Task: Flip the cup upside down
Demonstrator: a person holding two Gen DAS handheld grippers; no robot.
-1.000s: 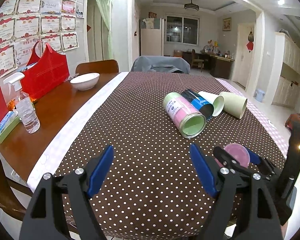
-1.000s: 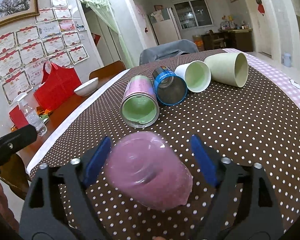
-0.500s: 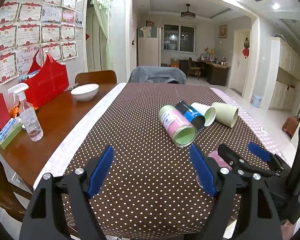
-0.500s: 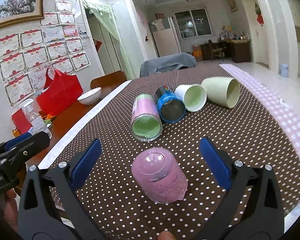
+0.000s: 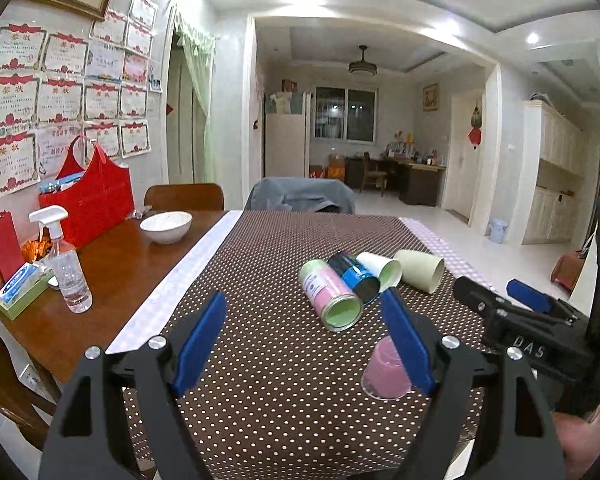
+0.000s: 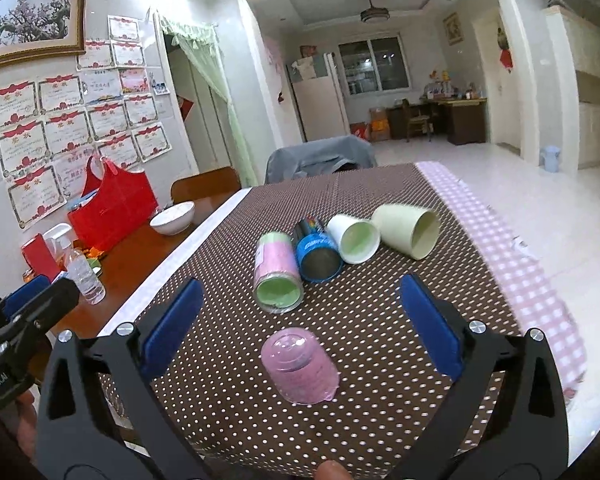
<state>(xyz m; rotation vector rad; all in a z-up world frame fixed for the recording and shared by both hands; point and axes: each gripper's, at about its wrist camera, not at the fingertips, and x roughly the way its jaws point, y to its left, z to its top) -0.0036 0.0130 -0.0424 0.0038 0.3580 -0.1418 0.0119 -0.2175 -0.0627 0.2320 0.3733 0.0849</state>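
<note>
The pink cup point(image 6: 298, 366) stands mouth-down on the dotted cloth of the bench point(image 6: 380, 320), free between the spread blue pads of my right tongs point(image 6: 300, 322), with four cups lying beyond and my left tongs point(image 5: 300, 342) wide open, holding nothing.

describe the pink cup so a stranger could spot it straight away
On the brown polka-dot tablecloth, find the row of four cups lying on their sides. Nearer the table's front edge stands the pink cup, alone. It is the only see-through one and the only one upside down.
</note>
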